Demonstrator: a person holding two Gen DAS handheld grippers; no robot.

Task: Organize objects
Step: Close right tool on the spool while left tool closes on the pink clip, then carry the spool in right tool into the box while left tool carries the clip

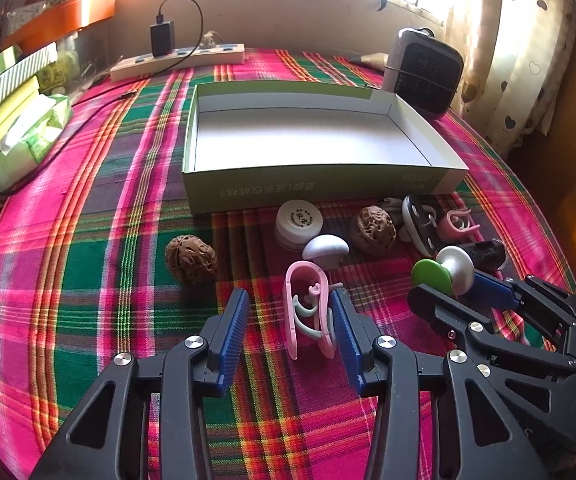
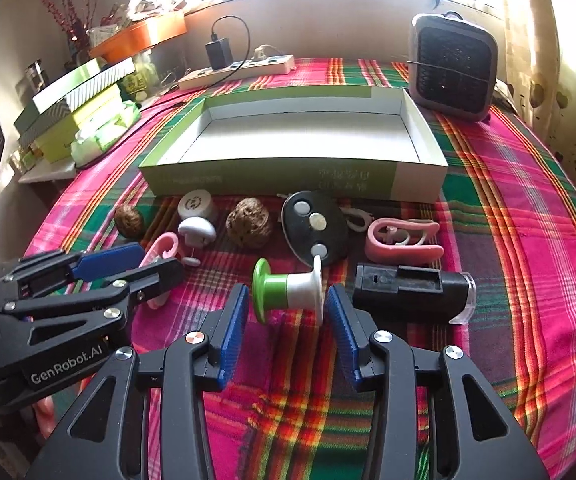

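Right now I am at the picking stage, with nothing yet in the open box (image 1: 311,136), which sits at twelve o'clock from both grippers, its white floor bare. The small items lie scattered on the plaid cloth (image 1: 88,280) just in front of its near wall.

My left gripper (image 1: 289,326) brackets the pink clip (image 1: 305,312). The clip stands on edge between the blue pads, leaning against the right-hand pad while the left-hand pad stands clear of it, so I read this pair as unclenched, not yet gripping. My right gripper (image 2: 286,322) straddles the green-and-white spool (image 2: 288,290), which lies on its side at twelve o'clock from the fingertips. Both pads sit just off its flanges with cloth showing in the gaps, so these tongs too are released and hold nothing.

A walnut (image 1: 191,258) rests at ten o'clock from the left gripper, and a white cap (image 1: 298,223) and a second walnut (image 1: 372,230) lie at twelve to one. A black block (image 2: 411,292) lies at two o'clock from the right gripper, close enough that the right-hand pad could nudge it.

Next, I judge, each pair must close squarely on its item, lift straight, then carry it forward over the box wall. The clip looks springy and may twist as it is squeezed; the spool may roll.
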